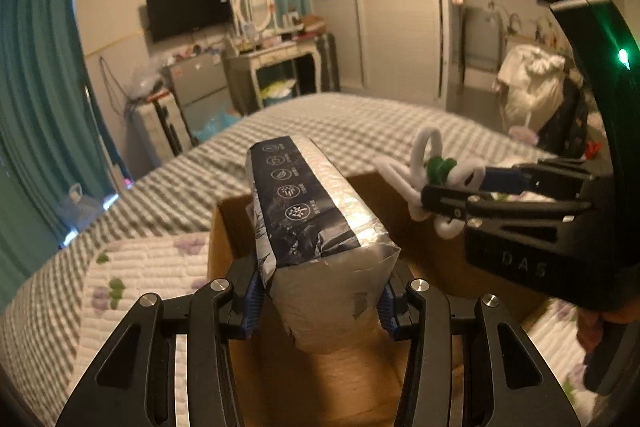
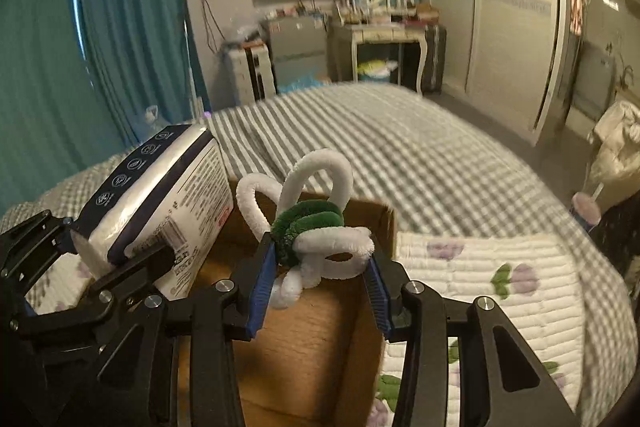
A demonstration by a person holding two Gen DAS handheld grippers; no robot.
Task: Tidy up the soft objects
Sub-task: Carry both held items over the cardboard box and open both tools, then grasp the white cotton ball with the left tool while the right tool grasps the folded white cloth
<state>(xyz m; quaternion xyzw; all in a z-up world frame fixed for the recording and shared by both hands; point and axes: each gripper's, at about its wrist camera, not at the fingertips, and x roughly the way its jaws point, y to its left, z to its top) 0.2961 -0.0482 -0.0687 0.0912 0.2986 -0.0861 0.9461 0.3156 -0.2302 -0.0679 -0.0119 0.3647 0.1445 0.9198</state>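
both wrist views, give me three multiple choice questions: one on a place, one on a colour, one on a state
1. Where is the cardboard box?
A. on the bed
B. on the dresser
C. on the floor

2. What colours is the pipe-cleaner flower?
A. red and yellow
B. white and green
C. all blue

3. What is the left gripper doing?
A. hanging open
B. clamping the tissue pack
C. gripping a curtain

Answers:
1 A, the box sits on the quilted mat on the bed.
2 B, white loops surround a green centre.
3 B, its jaws press both sides of the pack, while the right gripper holds the flower.
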